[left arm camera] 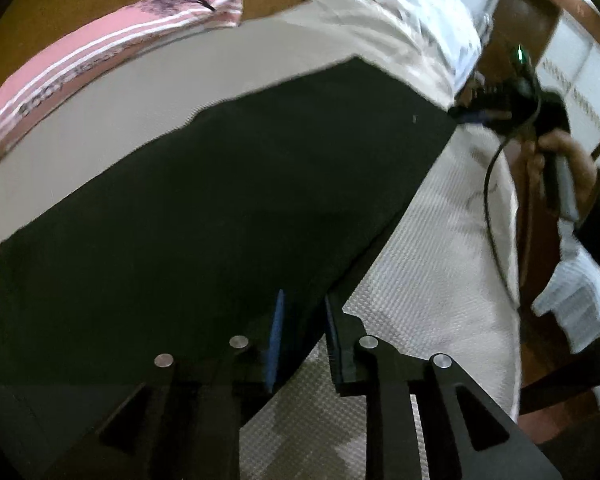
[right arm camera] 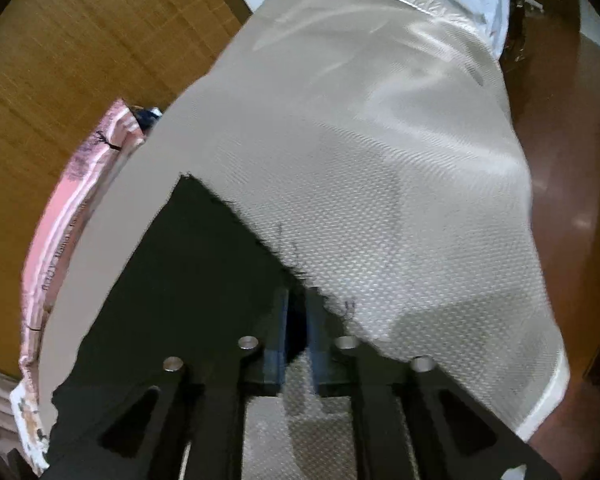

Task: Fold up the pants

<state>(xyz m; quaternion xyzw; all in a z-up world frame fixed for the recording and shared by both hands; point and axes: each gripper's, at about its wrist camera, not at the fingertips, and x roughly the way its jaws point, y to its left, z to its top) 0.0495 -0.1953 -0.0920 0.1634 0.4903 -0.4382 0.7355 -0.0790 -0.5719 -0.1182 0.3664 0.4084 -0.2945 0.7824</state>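
Black pants (left arm camera: 228, 200) lie flat on a beige textured mattress (left arm camera: 432, 264). In the left wrist view my left gripper (left arm camera: 304, 320) stands over the pants' near edge, its blue pads (left arm camera: 275, 336) a little apart with the cloth's edge lying between them. In the right wrist view my right gripper (right arm camera: 296, 320) sits at a frayed corner of the pants (right arm camera: 188, 272). A narrow gap shows between its pads (right arm camera: 278, 336), with dark cloth in it. A hand (left arm camera: 560, 164) holds that gripper at the far right corner of the pants.
A pink striped pillow (left arm camera: 100, 60) lies along the mattress's far side, against a wooden panel (right arm camera: 60, 60). Crumpled white bedding (left arm camera: 428, 20) is heaped at the top end. A black cable (left arm camera: 492, 208) hangs over the mattress edge, and brown floor (right arm camera: 564, 160) lies beyond.
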